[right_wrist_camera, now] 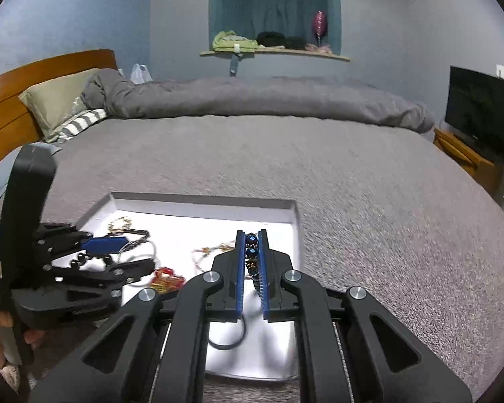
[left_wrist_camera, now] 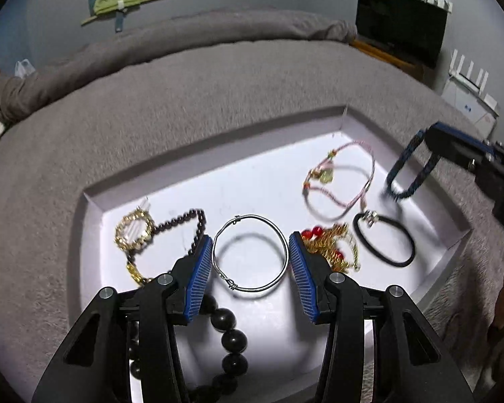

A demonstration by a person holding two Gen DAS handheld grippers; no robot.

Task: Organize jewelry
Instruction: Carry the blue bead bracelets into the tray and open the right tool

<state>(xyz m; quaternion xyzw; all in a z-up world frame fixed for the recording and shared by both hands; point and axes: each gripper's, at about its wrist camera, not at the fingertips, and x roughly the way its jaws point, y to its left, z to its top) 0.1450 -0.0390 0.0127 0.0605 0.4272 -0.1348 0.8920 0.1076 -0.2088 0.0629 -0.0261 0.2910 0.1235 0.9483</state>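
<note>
Black beads (left_wrist_camera: pixel 232 339) are lying nearest the lens in the left wrist view, under the left gripper (left_wrist_camera: pixel 250 262), whose jaws are standing wide apart on either side of a silver wire bangle (left_wrist_camera: pixel 250 252) resting in the white tray (left_wrist_camera: pixel 455 240). Gold chains (left_wrist_camera: pixel 132 235), a pink cord bracelet (left_wrist_camera: pixel 341 181) and a black hair tie (left_wrist_camera: pixel 383 241) are lying around it.

Seen from the right wrist, the right gripper (right_wrist_camera: pixel 252 255) is pinching a blue beaded bracelet (right_wrist_camera: pixel 252 252) between nearly closed jaws, hovering above the tray's right side on the grey bedspread (right_wrist_camera: pixel 369 201).
</note>
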